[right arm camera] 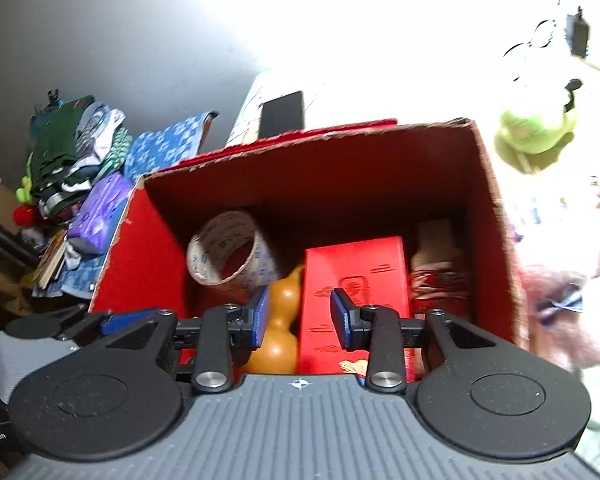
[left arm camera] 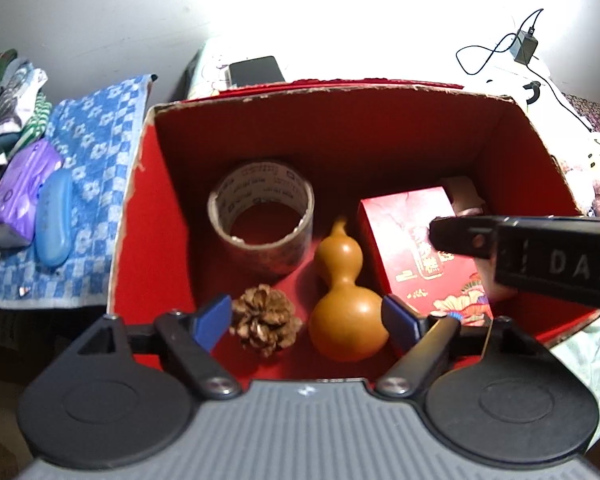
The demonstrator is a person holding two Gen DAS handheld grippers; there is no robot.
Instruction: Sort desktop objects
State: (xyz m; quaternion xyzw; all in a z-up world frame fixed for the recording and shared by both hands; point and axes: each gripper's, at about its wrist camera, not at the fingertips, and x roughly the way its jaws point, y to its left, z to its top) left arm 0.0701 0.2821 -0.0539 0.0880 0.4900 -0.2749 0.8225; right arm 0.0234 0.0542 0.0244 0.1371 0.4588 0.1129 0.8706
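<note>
- Red cardboard box [left arm camera: 148, 240], its top edges torn and frayed, holds everything sorted so far.
- Glossy tape roll [left arm camera: 261, 216] stands on end toward the box's left wall, hollow core facing up.
- Smooth orange gourd [left arm camera: 346, 300], two-bulbed with a thin neck, lies in the box's middle, just beside a scaly brown pinecone [left arm camera: 265, 322].
- Printed red carton [left arm camera: 416, 256] fills the box's right half, a paper-wrapped bundle [right arm camera: 440, 276] behind it.
- Left gripper [left arm camera: 306, 320] hangs over the box's near edge, blue-padded tongs spread wide, holding nothing.
- Right gripper [right arm camera: 300, 316] is angled down over the carton, tongs parted and empty.
</note>
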